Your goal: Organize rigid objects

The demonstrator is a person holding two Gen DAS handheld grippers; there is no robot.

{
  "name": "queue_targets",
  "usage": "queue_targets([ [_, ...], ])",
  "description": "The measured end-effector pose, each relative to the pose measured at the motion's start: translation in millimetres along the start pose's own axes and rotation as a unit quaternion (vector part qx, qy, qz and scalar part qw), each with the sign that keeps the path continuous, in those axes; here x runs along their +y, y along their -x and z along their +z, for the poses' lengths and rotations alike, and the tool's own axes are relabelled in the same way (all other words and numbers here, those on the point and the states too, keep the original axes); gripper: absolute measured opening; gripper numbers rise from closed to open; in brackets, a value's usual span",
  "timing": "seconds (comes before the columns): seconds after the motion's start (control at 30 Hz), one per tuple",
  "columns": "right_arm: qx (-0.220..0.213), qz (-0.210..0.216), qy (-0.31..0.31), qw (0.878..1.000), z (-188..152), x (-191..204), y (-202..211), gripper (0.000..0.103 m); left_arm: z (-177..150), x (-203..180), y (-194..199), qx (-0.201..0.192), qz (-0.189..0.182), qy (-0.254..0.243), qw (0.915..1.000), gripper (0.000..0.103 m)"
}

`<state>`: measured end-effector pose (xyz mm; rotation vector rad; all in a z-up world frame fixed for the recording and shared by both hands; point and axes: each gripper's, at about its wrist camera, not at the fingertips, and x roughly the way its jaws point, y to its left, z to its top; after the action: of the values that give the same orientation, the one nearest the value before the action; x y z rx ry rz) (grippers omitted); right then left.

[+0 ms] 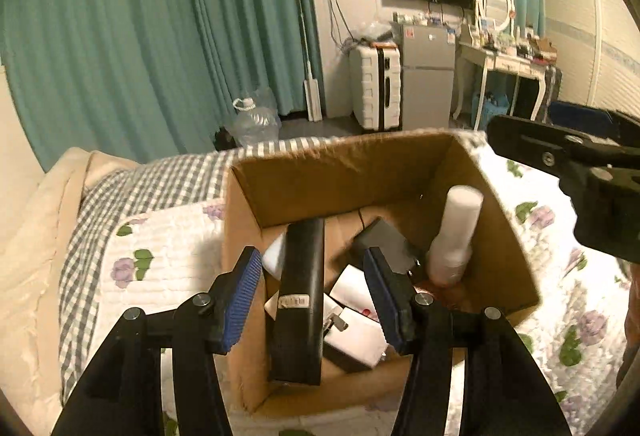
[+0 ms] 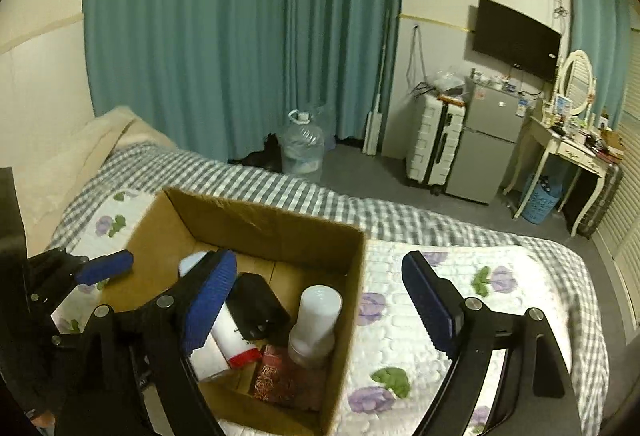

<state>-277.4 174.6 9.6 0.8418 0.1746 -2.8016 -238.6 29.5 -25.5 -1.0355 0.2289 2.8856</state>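
Observation:
An open cardboard box (image 1: 320,172) (image 2: 256,220) stands on the bed. In it are a long black case (image 1: 298,300) leaning upright, a white bottle (image 1: 454,236) (image 2: 316,320), a black device (image 1: 386,244) (image 2: 258,306), and white packages (image 1: 356,332) (image 2: 230,340). My left gripper (image 1: 316,300) is open above the box, its blue pads either side of the black case without touching it. My right gripper (image 2: 320,312) is open and empty, its pads wide apart over the box's right wall. The left gripper also shows in the right wrist view (image 2: 104,268).
The bed has a floral quilt (image 2: 460,308) and a checked sheet (image 2: 280,184). Beyond it are teal curtains (image 2: 240,16), a water jug (image 2: 302,148), a white suitcase (image 2: 434,140), a small fridge (image 2: 486,140) and a dressing table (image 2: 568,148).

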Motion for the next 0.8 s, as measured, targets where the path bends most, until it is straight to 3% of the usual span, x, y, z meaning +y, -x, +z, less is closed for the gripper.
queue_targets([
  [0.23,-0.037,-0.003,-0.017,0.999,11.9,-2.5,73.8,0.088,9.8,4.1,60.0,-0.039,0.002,0.016,0.9991,0.057],
  [0.3,-0.046,-0.008,-0.014,0.999,13.4,-0.8,92.7,0.089,11.6,5.0,79.2,-0.052,0.009,0.022,0.9984,0.065],
  [0.47,-0.051,-0.019,0.002,0.999,9.1,2.9,134.7,0.093,14.2,4.0,103.1,-0.034,-0.002,0.037,0.9987,0.066],
  [0.6,-0.047,-0.030,0.007,0.998,-4.0,2.6,151.9,0.093,6.7,1.9,111.4,-0.029,0.014,0.050,0.9982,0.066],
  [0.8,-0.041,-0.032,-0.012,0.999,-22.8,-11.6,164.5,0.093,-5.8,-2.1,130.5,-0.058,0.065,0.036,0.9956,0.066],
])
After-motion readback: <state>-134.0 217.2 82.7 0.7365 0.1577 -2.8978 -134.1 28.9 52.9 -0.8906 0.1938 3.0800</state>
